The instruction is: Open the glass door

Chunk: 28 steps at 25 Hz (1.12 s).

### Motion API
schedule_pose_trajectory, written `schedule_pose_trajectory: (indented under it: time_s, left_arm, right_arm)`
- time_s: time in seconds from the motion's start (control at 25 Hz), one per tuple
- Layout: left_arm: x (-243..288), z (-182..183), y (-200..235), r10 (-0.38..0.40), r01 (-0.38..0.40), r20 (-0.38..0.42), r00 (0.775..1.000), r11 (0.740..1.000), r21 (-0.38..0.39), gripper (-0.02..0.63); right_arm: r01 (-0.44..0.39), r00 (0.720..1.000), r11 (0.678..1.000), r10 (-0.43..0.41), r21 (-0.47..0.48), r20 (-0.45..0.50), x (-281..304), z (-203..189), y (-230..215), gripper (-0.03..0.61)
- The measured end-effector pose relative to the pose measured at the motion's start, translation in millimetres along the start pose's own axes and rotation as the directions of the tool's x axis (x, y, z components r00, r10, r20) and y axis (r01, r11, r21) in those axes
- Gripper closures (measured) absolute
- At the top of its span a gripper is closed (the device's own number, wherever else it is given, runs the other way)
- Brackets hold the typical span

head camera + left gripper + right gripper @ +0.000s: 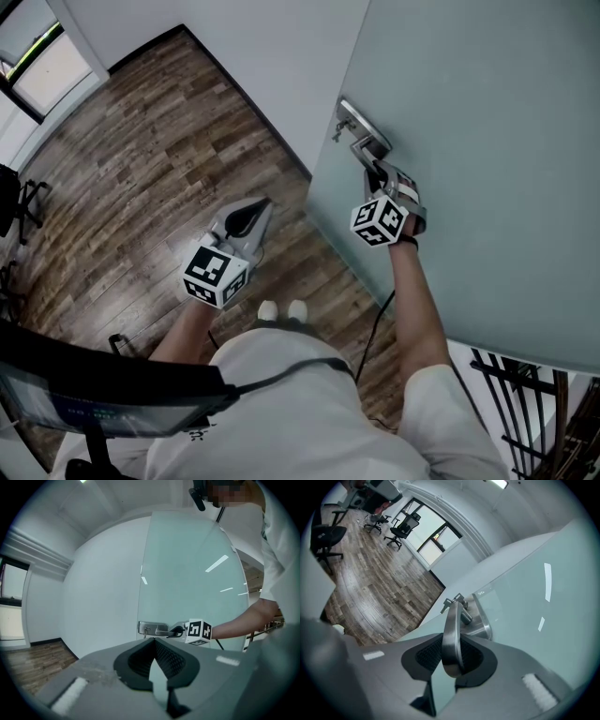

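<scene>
The frosted glass door (487, 141) fills the right of the head view and stands slightly ajar from the white wall. Its metal lever handle (364, 150) sits on a lock plate (482, 620) with keys (452, 601) hanging from it. My right gripper (379, 176) is shut on the lever (451, 634), which runs between its pads. The left gripper view shows that same grip, handle (161, 631) and right gripper (178, 631). My left gripper (257, 210) hangs free over the floor, left of the door, its jaws together and holding nothing (154, 641).
A white wall (272, 56) meets the door's hinge-free edge. Wood-plank floor (141, 169) spreads to the left. Office chairs (401, 527) stand far off by a window. A black railing (525, 394) is beyond the door at lower right. A dark screen (94, 389) is at lower left.
</scene>
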<state>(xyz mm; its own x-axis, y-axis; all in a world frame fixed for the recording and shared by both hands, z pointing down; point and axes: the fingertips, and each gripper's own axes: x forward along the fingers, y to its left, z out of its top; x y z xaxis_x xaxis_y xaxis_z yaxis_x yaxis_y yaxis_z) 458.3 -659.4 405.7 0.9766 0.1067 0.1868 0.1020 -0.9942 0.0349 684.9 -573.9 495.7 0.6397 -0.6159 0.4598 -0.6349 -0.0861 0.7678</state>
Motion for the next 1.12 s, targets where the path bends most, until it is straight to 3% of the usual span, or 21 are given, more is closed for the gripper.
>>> schedule_pose_trajectory:
  time_s: [0.72, 0.84, 0.88, 0.96, 1.12]
  left_arm:
    - [-22.6, 2.2, 1.6, 0.038, -0.039, 0.009, 0.999, 0.999, 0.018, 0.612]
    - [-26.5, 3.4, 0.0, 0.040, -0.040, 0.016, 0.999, 0.999, 0.017, 0.612]
    - [-27.0, 3.8, -1.4, 0.038, -0.039, 0.019, 0.999, 0.999, 0.016, 0.612]
    - [-25.8, 5.4, -5.5, 0.032, -0.032, 0.027, 0.999, 0.999, 0.017, 0.612]
    - [-22.1, 9.2, -15.1, 0.016, -0.016, 0.039, 0.999, 1.000, 0.017, 0.612]
  right_arm:
    - [0.005, 1.000, 0.999, -0.005, 0.032, -0.015, 2.9, -6.2, -1.7, 0.495]
    - [-0.015, 0.999, 0.998, 0.018, 0.058, -0.051, -0.4, -14.4, 1.4, 0.471]
    - [-0.028, 0.998, 0.997, 0.032, 0.067, -0.062, -3.8, -19.3, 4.6, 0.418]
    - [-0.034, 0.997, 0.996, 0.040, 0.086, -0.069, -15.4, -29.9, 8.6, 0.380]
    - [0.020, 0.999, 0.988, -0.015, 0.152, -0.035, -55.5, -36.1, 5.6, 0.379]
